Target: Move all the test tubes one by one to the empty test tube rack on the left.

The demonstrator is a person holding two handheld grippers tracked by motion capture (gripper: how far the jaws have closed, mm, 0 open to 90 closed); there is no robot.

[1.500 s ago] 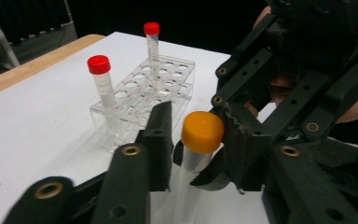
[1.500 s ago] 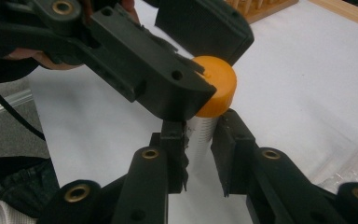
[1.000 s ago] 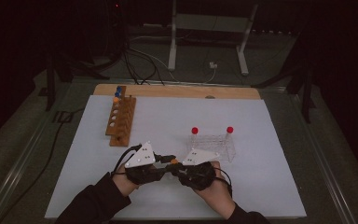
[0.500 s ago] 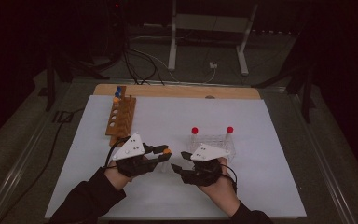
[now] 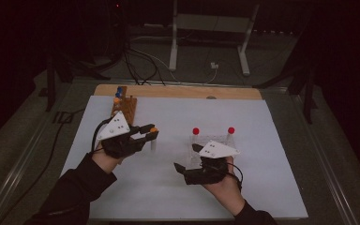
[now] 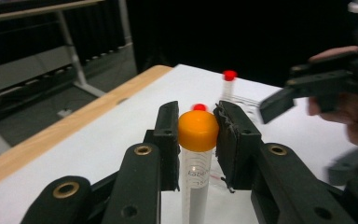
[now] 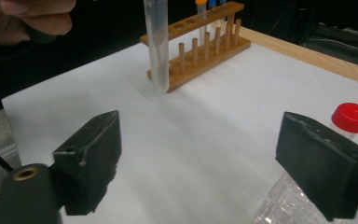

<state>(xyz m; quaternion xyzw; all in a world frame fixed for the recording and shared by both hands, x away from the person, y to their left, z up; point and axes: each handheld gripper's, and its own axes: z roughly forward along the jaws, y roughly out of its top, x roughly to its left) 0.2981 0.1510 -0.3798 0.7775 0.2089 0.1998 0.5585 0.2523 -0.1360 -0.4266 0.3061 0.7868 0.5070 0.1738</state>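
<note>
An orange-capped tube (image 6: pixel 196 154) is clamped just below its cap between the two black jaws of the left gripper (image 5: pixel 146 133) and is held upright above the white mat (image 5: pixel 168 187), a little left of the table's middle; in the high view its orange cap (image 5: pixel 153 130) is seen at the jaw tips with the clear body hanging down toward the mat. In the right gripper view the same tube (image 7: pixel 157 44) is seen as a clear column standing in front of the wooden rack (image 7: pixel 200 44). The wooden rack (image 5: pixel 123 107) is set at the far left of the mat, near the wooden board (image 5: pixel 178 91) that runs along the mat's far edge; an orange-capped and a blue-capped tube are stood at its far end. The right gripper (image 5: pixel 187 159) is held right of centre, nearer the person, with its jaws spread wide apart and nothing between them. A clear plastic rack (image 5: pixel 211 140) is placed just beyond the right gripper, and two red-capped tubes (image 5: pixel 196 132) are stood upright in it, one at its left end and one at its right end (image 5: pixel 231 131). In the right gripper view one red cap (image 7: pixel 353 117) is seen just behind the right-hand jaw, above the clear rack (image 7: pixel 284 200). The two grippers are kept apart, with bare mat between them.
</note>
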